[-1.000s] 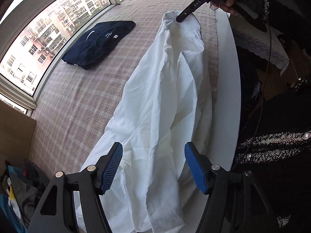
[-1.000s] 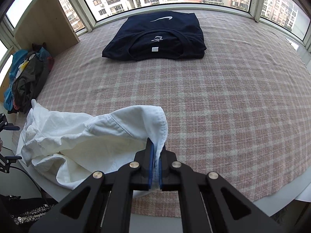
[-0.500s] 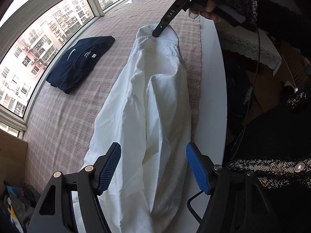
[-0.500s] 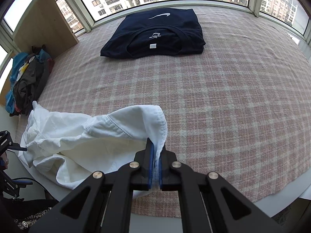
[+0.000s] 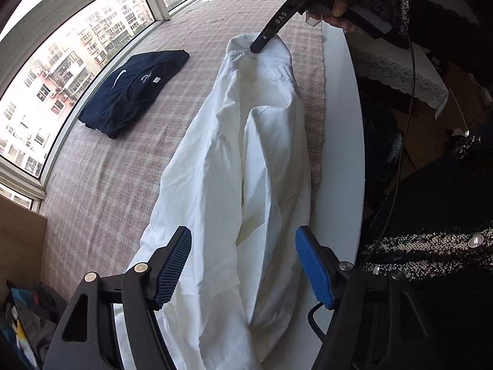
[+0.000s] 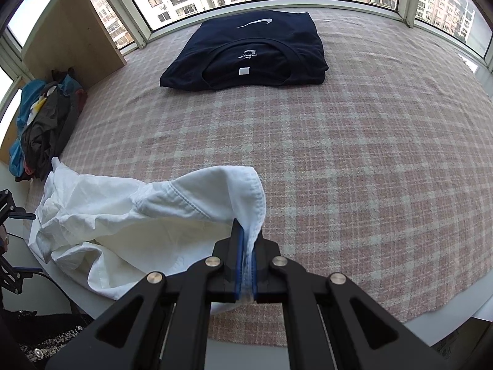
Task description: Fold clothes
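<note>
A white shirt (image 5: pixel 234 166) lies stretched along the near edge of the plaid-covered table (image 5: pixel 101 166). My right gripper (image 6: pixel 245 246) is shut on its collar edge (image 6: pixel 246 182) and holds that end lifted; it also shows in the left wrist view (image 5: pixel 257 49) at the far end of the shirt. My left gripper (image 5: pixel 243 265) is open, its blue pads (image 5: pixel 172 265) on either side of the shirt's lower part, above it and not holding it. The shirt also shows in the right wrist view (image 6: pixel 123 215), crumpled toward the left.
A folded navy T-shirt (image 6: pixel 246 55) lies at the far side of the table by the windows, also seen in the left wrist view (image 5: pixel 132 89). A heap of clothes (image 6: pixel 43 123) sits at the left end beside a wooden panel (image 6: pixel 71 34). The white table rim (image 5: pixel 342 141) runs along my side.
The left gripper has shifted over the shirt's lower part and stays open. The right gripper keeps its hold on the collar and has barely moved.
</note>
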`<act>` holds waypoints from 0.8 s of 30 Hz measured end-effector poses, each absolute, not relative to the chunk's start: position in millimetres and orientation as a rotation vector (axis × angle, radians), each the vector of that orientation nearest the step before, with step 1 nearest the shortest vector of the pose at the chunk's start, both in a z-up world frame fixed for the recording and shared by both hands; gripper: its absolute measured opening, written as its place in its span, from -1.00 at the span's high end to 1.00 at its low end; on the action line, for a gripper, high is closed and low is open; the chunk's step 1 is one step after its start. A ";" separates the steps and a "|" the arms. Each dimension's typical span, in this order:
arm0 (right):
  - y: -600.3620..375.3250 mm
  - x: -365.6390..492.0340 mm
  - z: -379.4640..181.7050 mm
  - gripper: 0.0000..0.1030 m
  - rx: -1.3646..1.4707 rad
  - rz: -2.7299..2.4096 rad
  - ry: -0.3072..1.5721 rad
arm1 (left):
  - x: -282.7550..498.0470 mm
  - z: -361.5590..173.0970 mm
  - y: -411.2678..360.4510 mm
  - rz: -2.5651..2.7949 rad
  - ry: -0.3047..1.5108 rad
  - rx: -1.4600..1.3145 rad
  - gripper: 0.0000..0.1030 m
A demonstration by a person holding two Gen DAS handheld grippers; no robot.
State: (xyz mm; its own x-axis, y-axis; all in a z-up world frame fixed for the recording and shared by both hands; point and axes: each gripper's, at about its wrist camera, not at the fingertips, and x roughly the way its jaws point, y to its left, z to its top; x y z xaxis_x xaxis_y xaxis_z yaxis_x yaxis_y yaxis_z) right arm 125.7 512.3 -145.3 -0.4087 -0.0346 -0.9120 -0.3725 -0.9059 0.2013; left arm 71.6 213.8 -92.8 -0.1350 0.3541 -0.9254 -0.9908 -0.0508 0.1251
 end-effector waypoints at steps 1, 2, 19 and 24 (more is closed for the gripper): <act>511.9 125.6 -145.2 0.93 -1.575 2.412 0.561 | 69.6 -92.6 212.7 1.470 1.016 -0.891 -0.33; 511.3 125.5 -145.1 0.93 -1.576 2.412 0.560 | 69.2 -95.0 213.2 1.460 1.026 -0.897 -0.33; 512.0 125.4 -146.9 0.93 -1.592 2.407 0.556 | 62.7 -127.3 202.8 1.381 0.983 -1.103 1.00; 513.1 124.5 -148.6 0.93 -1.604 2.404 0.554 | 59.1 -120.6 192.7 1.395 0.947 -1.132 1.00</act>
